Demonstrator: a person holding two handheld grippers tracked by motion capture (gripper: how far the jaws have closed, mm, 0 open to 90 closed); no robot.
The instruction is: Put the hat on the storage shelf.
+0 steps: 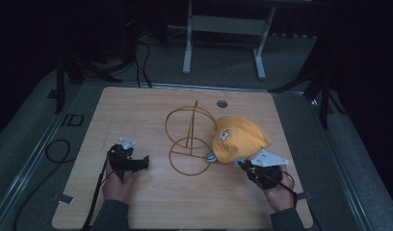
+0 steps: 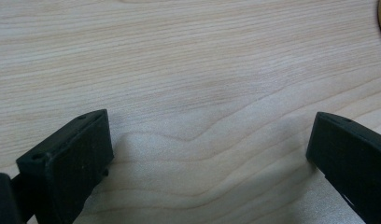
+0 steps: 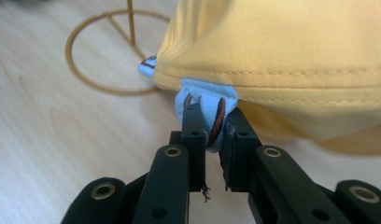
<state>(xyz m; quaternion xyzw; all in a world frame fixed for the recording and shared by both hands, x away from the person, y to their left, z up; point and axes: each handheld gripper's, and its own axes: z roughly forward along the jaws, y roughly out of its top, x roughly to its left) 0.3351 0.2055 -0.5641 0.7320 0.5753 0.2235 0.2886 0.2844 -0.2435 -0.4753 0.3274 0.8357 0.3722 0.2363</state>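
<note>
A yellow cloth cap (image 1: 240,138) with a white patch lies on the wooden table (image 1: 146,115), just right of a gold wire stand (image 1: 187,139). My right gripper (image 1: 245,166) sits at the cap's near edge. In the right gripper view its jaws are shut on a light blue tab (image 3: 208,112) sewn under the cap's (image 3: 282,51) hem, and the hem is lifted off the table. My left gripper (image 1: 144,162) rests at the table's left, held by a hand. In the left gripper view its fingers (image 2: 69,158) stand wide open over bare wood.
The wire stand has two flat rings and an upright post (image 3: 130,21). A round cable hole (image 1: 222,103) sits near the table's far edge. A metal frame (image 1: 223,29) stands on the floor beyond. Cables (image 1: 59,149) lie left of the table.
</note>
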